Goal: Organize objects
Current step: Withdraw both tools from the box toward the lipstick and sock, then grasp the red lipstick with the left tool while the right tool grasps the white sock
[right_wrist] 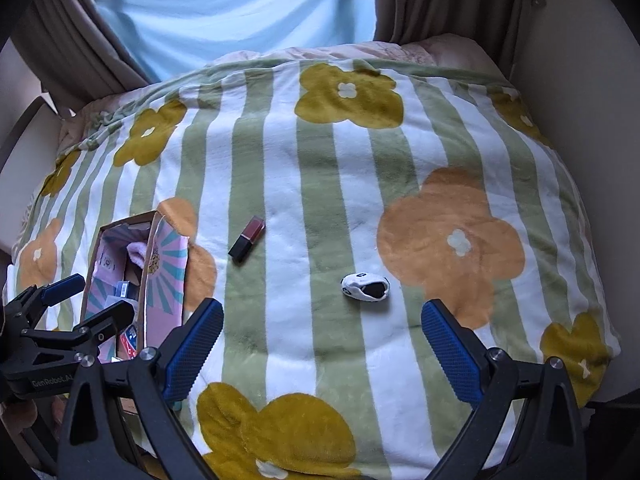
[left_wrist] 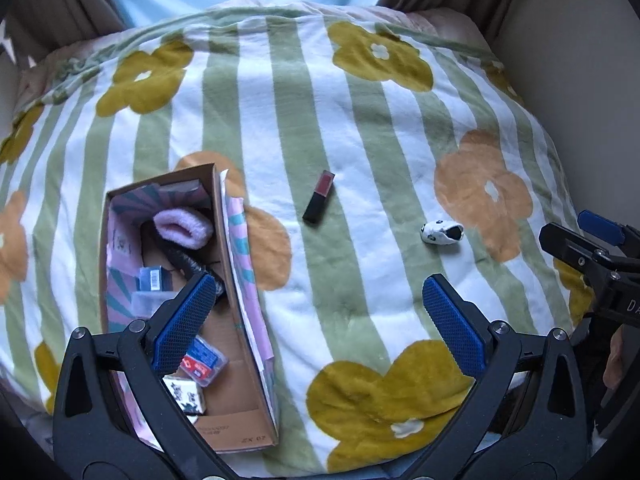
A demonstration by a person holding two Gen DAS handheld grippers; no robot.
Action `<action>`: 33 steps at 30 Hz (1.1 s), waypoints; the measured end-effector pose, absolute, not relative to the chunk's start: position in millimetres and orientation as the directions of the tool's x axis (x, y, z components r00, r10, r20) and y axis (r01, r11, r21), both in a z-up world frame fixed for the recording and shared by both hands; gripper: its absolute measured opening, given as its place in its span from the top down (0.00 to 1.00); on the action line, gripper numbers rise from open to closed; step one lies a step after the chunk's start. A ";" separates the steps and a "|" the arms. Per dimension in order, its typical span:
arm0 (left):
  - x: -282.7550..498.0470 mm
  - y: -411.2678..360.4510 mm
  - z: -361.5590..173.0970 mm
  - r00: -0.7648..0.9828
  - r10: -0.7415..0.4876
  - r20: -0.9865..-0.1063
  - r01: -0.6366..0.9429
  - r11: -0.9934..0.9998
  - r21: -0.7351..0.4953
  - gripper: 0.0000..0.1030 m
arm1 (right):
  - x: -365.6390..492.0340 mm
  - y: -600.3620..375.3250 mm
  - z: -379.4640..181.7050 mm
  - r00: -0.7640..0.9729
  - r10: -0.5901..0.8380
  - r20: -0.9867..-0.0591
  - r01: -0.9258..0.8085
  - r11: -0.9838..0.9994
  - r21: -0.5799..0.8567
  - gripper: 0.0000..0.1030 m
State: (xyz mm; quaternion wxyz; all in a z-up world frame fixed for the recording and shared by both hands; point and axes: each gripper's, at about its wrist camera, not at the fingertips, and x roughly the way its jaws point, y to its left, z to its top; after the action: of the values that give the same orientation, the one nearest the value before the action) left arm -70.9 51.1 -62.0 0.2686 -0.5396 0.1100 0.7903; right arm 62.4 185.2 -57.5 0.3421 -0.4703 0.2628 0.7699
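Cardboard box (left_wrist: pixel 248 360), left, on the flowered blanket (left_wrist: pixel 360 128): holds a pink fluffy item (left_wrist: pixel 185 229) and small packets. Lipstick (left_wrist: pixel 318 196), centre, and black-and-white sock (left_wrist: pixel 441 233), right, lie loose on the blanket. Left hand-held gripper (left_wrist: pixel 316 320) and right hand-held gripper (right_wrist: pixel 322 344): both spread wide, empty.

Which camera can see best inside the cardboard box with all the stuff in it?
The left wrist view: it looks down into the cardboard box, showing the pink fluffy thing and small packets. The right wrist view shows it side-on at the edge, mostly hidden by the left gripper.

Black claw (left_wrist: pixel 316 312), blue textured pads (left_wrist: pixel 452 324), silver screws
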 end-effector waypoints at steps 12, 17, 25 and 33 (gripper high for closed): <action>-133.4 129.7 -113.2 -0.153 0.261 -0.953 -0.927 -0.371 0.048 0.00 | 66.1 228.3 -125.5 -0.280 0.271 -0.921 -0.870 -0.477 0.124 0.04; -141.0 160.5 -152.9 -0.121 0.202 -0.972 -0.992 0.001 0.124 0.00 | 72.7 243.4 -161.0 -0.262 0.265 -0.928 -0.903 -0.407 0.139 0.04; -155.4 189.7 -214.8 -0.061 0.152 -0.986 -0.919 0.377 0.115 0.00 | 79.4 254.0 -209.9 -0.220 0.256 -0.941 -0.940 -0.315 0.134 0.04; -158.5 201.1 -262.0 -0.014 0.061 -0.998 -0.810 0.584 0.047 0.00 | 82.9 260.7 -248.5 -0.204 0.217 -0.954 -0.958 -0.245 0.149 0.04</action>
State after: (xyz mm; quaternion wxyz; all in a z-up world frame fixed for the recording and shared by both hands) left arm -158.5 201.1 -262.0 0.6346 -0.3003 0.6240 0.3431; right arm 82.9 260.7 -248.5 0.4497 -0.4423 0.4186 0.6534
